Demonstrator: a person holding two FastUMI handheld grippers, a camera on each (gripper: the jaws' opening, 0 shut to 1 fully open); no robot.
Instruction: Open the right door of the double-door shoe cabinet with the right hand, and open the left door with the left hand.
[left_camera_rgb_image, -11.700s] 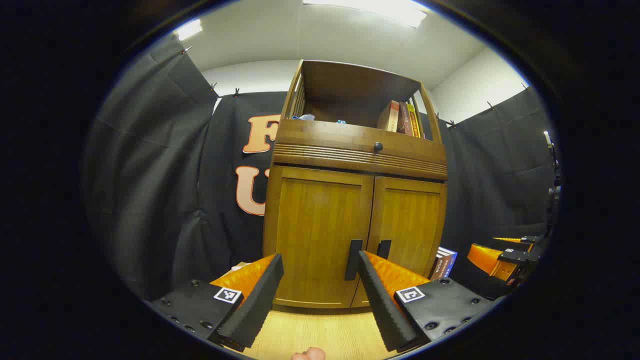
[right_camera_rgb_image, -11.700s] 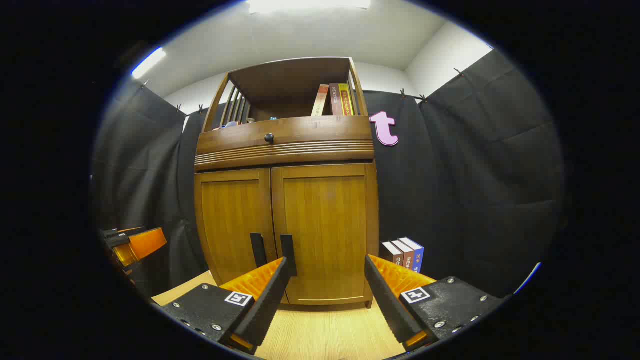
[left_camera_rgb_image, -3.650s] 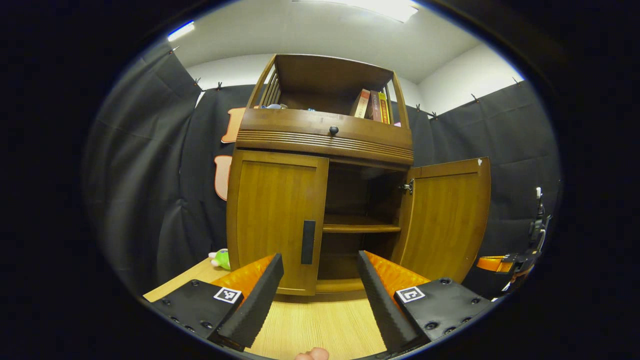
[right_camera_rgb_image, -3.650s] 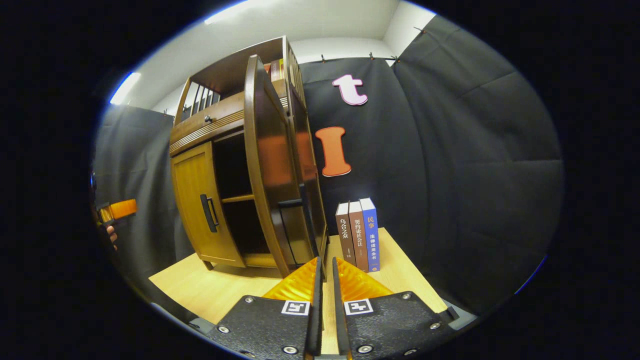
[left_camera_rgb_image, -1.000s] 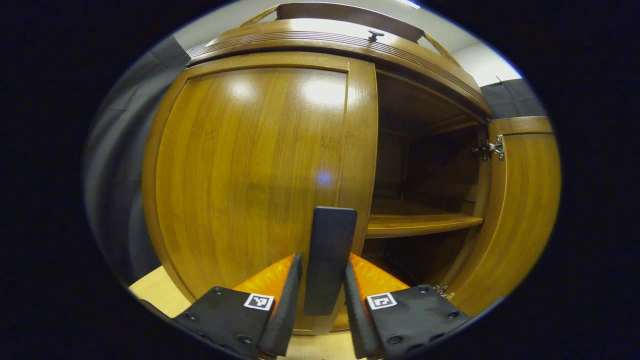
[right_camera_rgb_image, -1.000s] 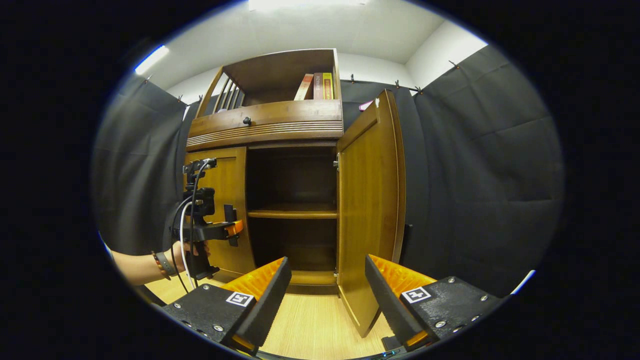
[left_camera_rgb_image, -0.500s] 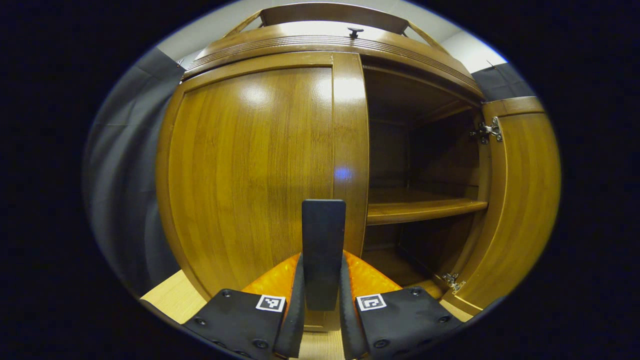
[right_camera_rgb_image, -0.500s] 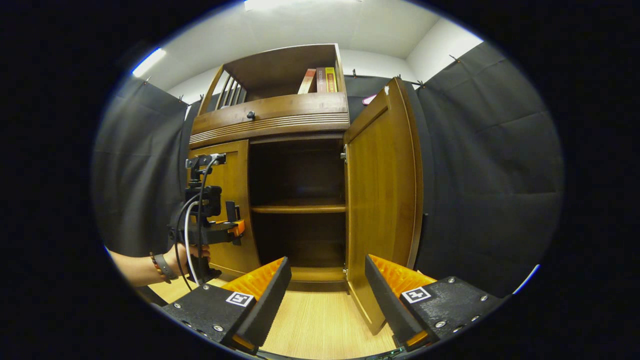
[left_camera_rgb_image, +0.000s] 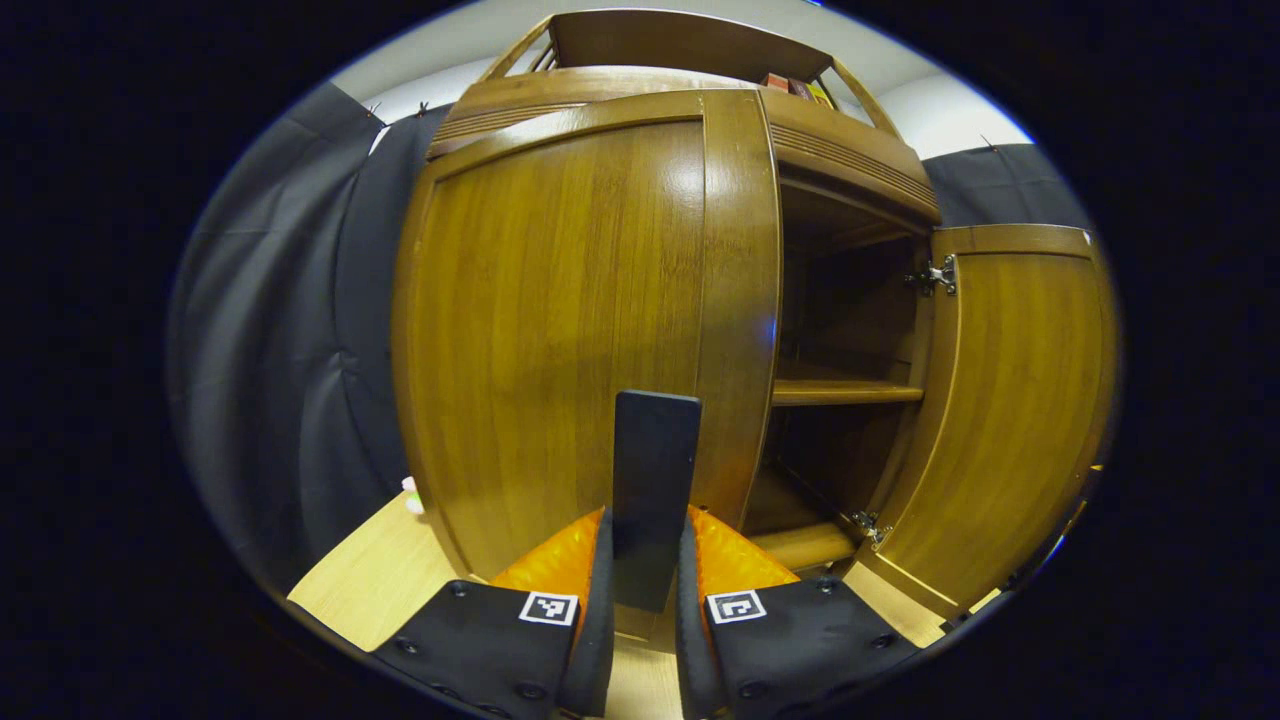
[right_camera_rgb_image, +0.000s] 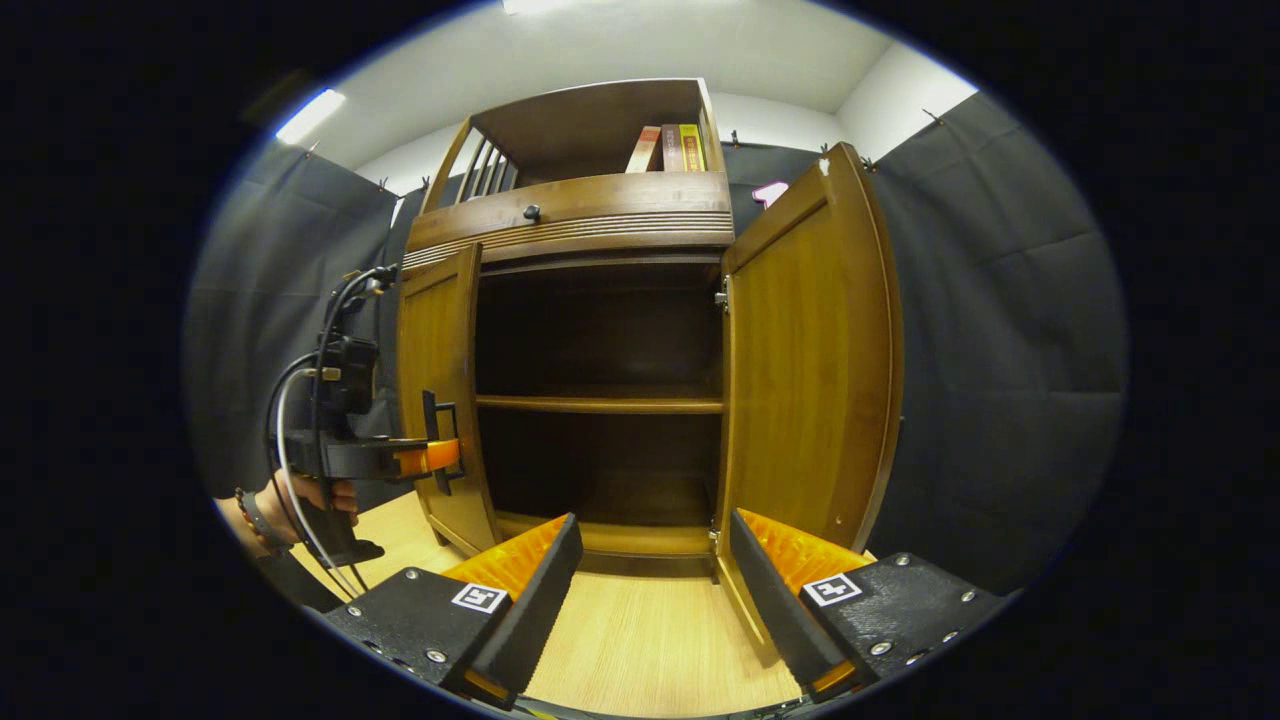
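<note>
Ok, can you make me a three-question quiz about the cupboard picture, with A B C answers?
1. Where are the books?
A. on the top shelf of the shoe cabinet
B. on the middle shelf behind the doors
C. on the floor in front

2. What colour is the door handle?
A. white
B. black
C. red

3. What are the left tongs doing?
A. hanging open, touching nothing
B. pinching the door handle
C. lying on the floor

Answers:
1 A: the books stand at the top of the shoe cabinet.
2 B: the handle on the left door is black.
3 B: the left tongs press the handle from both sides; the right tongs are open.
</note>
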